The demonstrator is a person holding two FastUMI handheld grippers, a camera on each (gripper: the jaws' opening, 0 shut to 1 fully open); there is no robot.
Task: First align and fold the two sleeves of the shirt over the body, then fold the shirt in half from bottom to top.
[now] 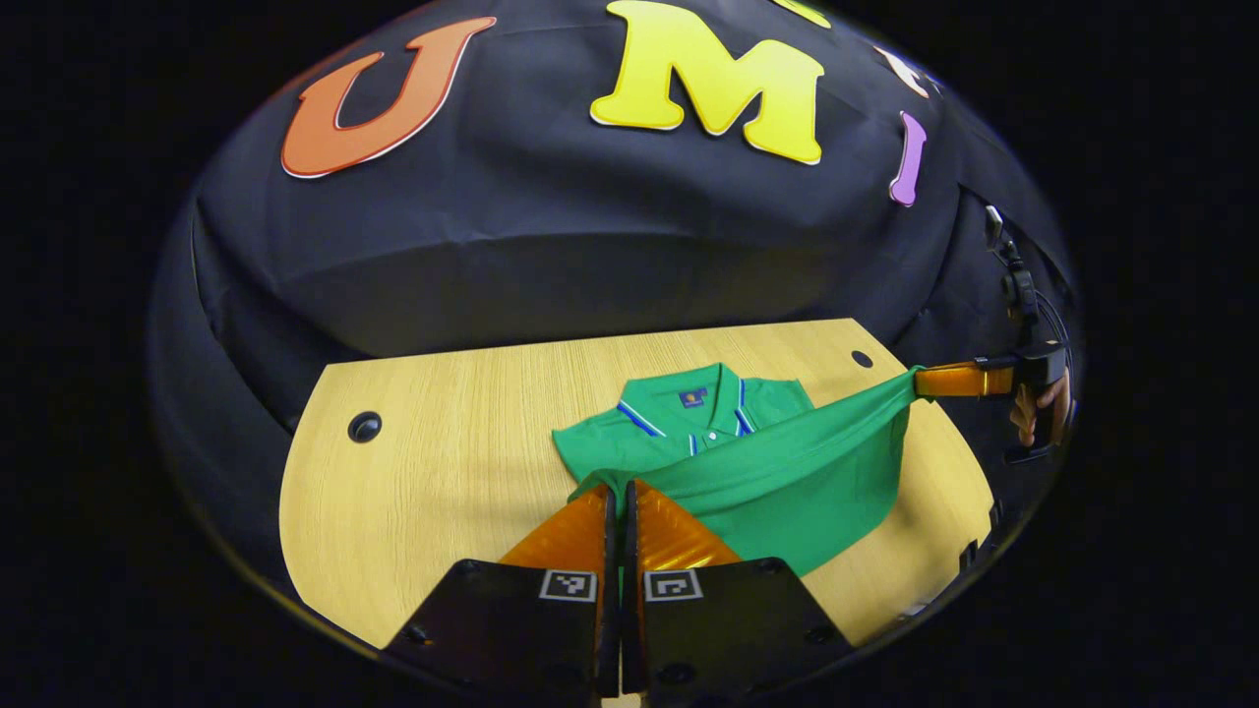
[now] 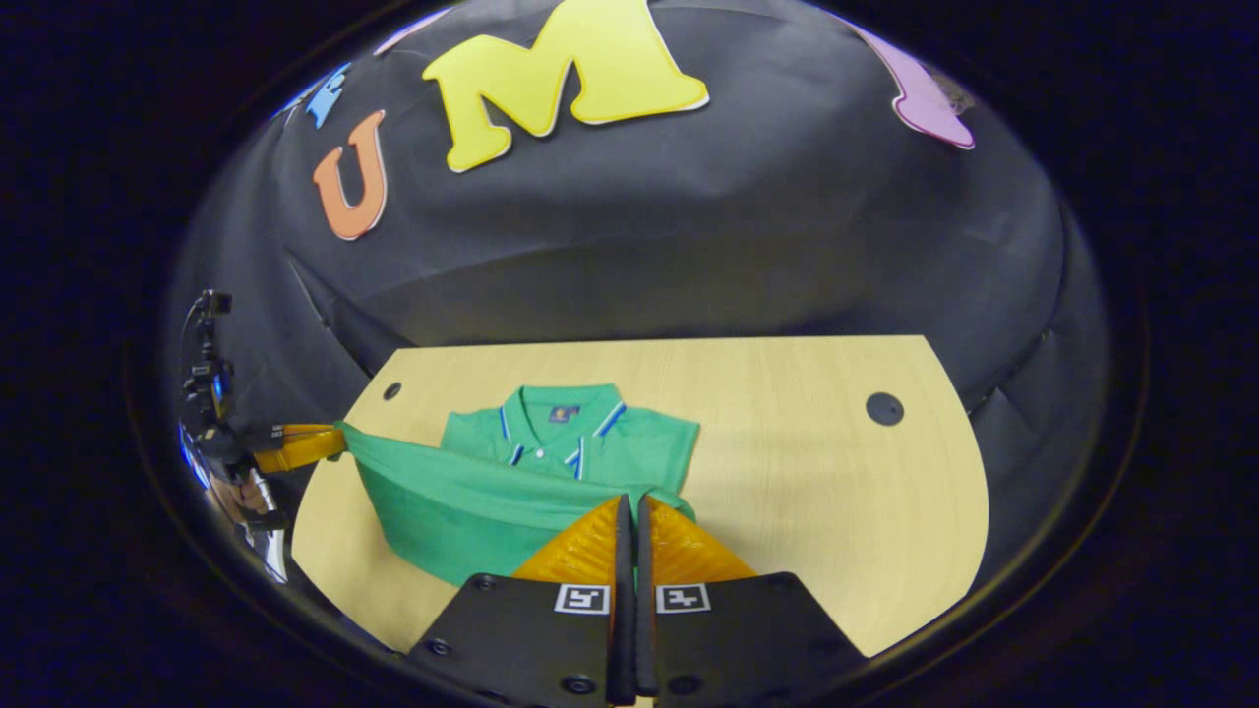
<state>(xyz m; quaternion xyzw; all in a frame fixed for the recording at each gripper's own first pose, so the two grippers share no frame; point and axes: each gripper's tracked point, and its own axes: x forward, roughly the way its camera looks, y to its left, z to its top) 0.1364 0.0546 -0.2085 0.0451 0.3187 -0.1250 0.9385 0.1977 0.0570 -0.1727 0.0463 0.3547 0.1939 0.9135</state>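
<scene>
Hem-lift stage: green collared polo shirt [image 1: 748, 462] lies on the pale wooden surface [image 1: 443, 462]; left tool [image 1: 620, 492] and right tool [image 2: 629, 503] clench hem corners. Judgement: raise both evenly toward the collar.

Table [image 1: 443, 462]: light wood-grain top with rounded corners, fitted with dark round grommets [image 1: 364, 426] near its far corners. A green polo shirt [image 1: 689, 418] is laid on it, collar toward the far edge, its lower part raised off the surface.
</scene>
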